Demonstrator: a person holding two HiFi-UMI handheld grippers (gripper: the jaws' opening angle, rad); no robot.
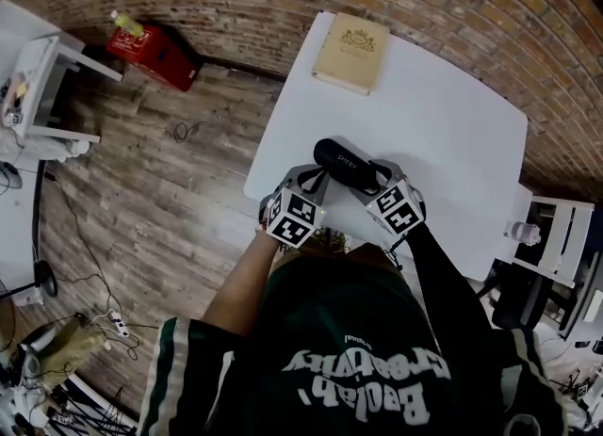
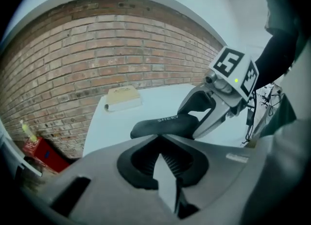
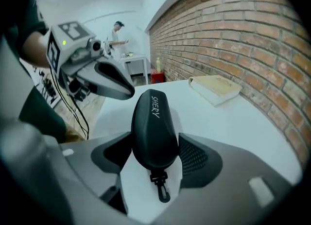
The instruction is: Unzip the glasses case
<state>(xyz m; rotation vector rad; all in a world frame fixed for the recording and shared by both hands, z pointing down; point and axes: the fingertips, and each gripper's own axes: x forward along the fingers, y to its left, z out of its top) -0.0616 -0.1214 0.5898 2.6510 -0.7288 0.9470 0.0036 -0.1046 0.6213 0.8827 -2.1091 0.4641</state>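
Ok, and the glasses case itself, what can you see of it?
The glasses case is a black, matte, rounded oblong shell with white SHERY lettering on top and a small black clip at one end. It looks closed; no gap shows. It lies flat on the white table near the person, clip end between the right gripper's open jaws, not pressed. The shut left gripper is near its other end; contact unclear.
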